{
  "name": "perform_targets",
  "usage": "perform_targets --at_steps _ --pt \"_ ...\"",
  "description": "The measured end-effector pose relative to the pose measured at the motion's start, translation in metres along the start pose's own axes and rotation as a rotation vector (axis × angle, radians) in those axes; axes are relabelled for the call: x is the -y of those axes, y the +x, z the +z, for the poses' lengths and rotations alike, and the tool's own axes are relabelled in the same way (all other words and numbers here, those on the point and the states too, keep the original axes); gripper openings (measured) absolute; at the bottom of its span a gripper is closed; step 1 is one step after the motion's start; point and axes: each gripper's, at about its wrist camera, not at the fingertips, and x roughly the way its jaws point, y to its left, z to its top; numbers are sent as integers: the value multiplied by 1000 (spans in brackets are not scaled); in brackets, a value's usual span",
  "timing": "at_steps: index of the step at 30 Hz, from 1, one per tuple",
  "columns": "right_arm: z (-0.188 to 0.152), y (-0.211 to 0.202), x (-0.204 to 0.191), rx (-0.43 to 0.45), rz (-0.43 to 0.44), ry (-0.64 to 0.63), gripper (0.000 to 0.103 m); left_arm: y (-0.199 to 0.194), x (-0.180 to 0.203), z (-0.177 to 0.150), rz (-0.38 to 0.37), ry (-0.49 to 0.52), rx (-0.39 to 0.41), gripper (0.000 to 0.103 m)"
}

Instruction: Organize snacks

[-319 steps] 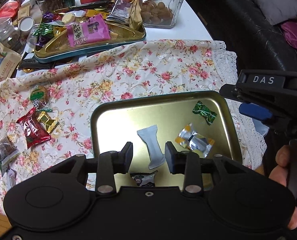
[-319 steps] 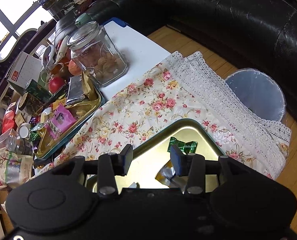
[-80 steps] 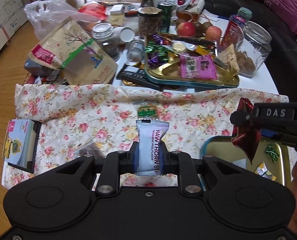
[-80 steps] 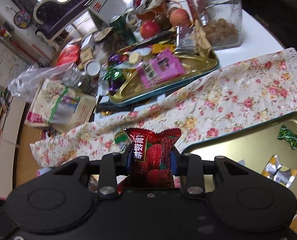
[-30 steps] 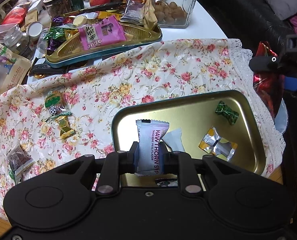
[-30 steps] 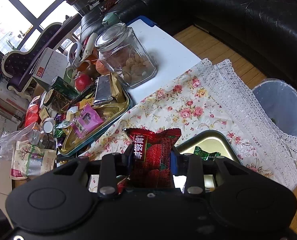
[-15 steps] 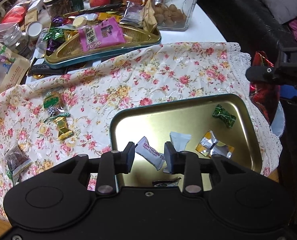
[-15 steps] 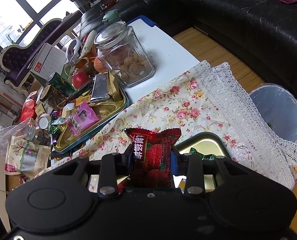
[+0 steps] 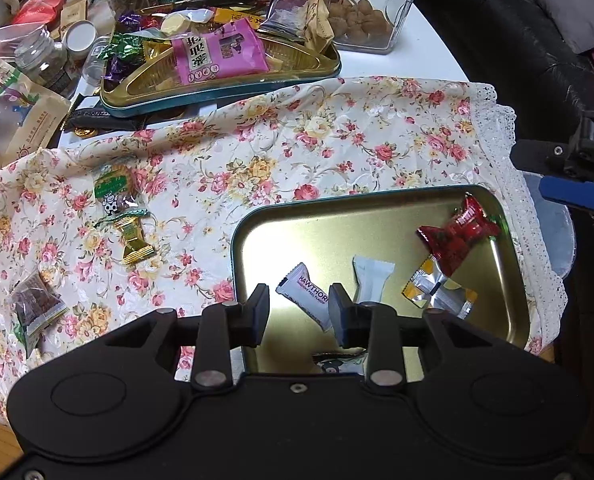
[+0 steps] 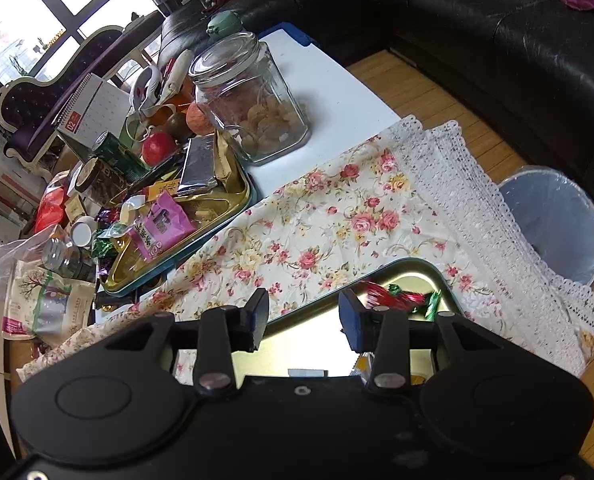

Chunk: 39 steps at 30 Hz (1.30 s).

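1. The gold tin tray is sitting on the floral cloth near the lace edge of the worktop, and it is holding several snacks: a red strawberry packet by the far right corner, a white hawthorn strip, a plain white wrapper and a silver-and-orange wrapper.
2. The red strawberry packet is lying partly over the silver-and-orange wrapper and close to the rim; it is looking blurred in the right wrist view, so I cannot tell whether it is resting flat.
3. The left tongs are hanging over the near side of the tray with their jaws apart and nothing between them. The right tongs are likewise spread and holding nothing, above the tray's far corner.
4. Snacks are lying outside the tray on the cloth: a green cow-print candy, a gold candy and a dark packet.
5. Risks, as I judge them:
   - The tray is sitting near the worktop's edge, with a bin below; a nudge from either tool could be sliding it or flicking a light wrapper over the rim.
   - Pinching the small candies could be gathering the thin cloth too, dragging the tray.
   - The crinkly wrappers are likely slipping from a shallow grip.
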Motion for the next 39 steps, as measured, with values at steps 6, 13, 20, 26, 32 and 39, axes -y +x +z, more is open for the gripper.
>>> perform_targets --at_steps 6,13,20,26,32,39 --pt "0 0 0 -9 8 3 42 2 -1 -1 25 -4 -6 43" --pt "-1 2 -3 -12 6 -7 42 1 6 -4 114 37 35 43" --pt "-3 6 -11 -21 -1 -31 42 -4 -1 -3 167 33 72 43" --pt "-9 13 -22 -32 -28 -77 42 -10 -19 -1 190 -7 84 43" --pt "-20 30 -33 -74 -68 -135 43 -19 -39 -1 219 -38 105 43" --pt "-28 44 -46 -102 -99 -170 44 -27 -58 -3 204 -80 98 43"
